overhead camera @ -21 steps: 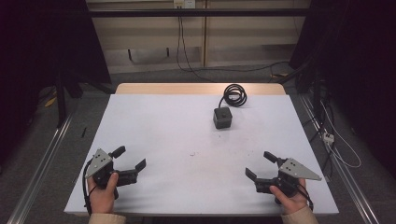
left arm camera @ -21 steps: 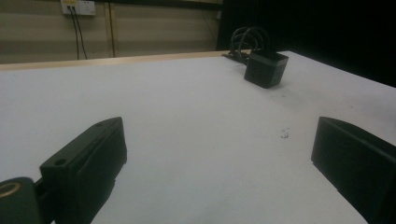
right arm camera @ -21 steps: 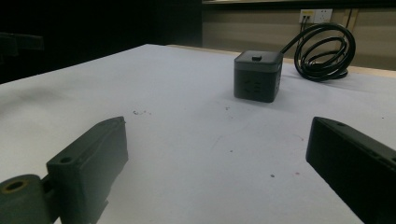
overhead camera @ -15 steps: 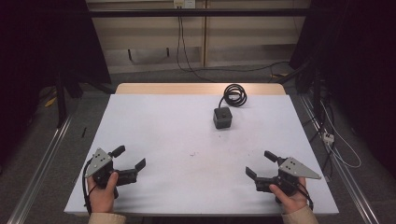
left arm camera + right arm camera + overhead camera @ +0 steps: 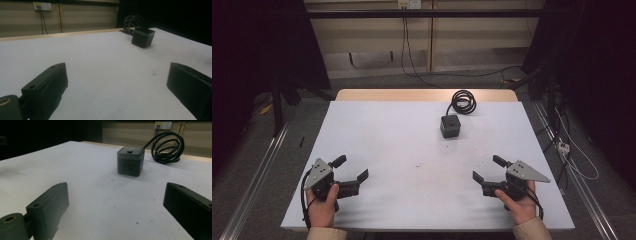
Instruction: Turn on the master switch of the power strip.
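We see both the left gripper (image 5: pixel 351 168) and right gripper (image 5: pixel 488 168) wide open, empty. The cube (image 5: pixel 450 126) at 12 o'clock partly hides its cable (image 5: pixel 463 101); face markings unreadable.

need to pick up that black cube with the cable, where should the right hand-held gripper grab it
Probably across two opposite flat side walls of the black cube, coming from the near side with the right hand-held gripper, which is open. The cube stands upright and square, and its coiled cable lies behind, so the near approach is free.
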A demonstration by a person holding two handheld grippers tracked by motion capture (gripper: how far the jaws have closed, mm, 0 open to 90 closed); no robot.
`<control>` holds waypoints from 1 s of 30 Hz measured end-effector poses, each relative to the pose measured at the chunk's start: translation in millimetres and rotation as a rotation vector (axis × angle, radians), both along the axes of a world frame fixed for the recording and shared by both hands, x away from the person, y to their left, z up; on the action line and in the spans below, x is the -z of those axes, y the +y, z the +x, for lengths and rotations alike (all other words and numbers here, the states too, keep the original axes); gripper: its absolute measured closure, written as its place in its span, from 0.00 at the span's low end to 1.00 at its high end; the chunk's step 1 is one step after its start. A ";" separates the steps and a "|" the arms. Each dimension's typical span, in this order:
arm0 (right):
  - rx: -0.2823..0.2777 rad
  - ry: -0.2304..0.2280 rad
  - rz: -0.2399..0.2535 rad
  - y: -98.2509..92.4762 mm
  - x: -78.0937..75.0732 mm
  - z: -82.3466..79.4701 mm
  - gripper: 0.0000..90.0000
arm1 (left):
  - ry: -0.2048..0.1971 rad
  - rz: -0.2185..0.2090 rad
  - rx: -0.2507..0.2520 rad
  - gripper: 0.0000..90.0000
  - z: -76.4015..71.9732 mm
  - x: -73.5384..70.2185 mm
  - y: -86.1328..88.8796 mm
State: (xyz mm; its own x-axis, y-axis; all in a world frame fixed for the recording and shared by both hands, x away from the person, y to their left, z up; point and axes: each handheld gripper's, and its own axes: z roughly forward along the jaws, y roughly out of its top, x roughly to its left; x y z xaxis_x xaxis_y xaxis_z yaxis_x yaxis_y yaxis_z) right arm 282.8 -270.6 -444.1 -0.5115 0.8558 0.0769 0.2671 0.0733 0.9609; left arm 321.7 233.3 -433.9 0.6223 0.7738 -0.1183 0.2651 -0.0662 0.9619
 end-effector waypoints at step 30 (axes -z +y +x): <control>0.010 0.042 -0.016 15.4 -8.6 38.7 0.09 | -0.006 0.015 -0.007 0.04 -4.6 2.7 6.5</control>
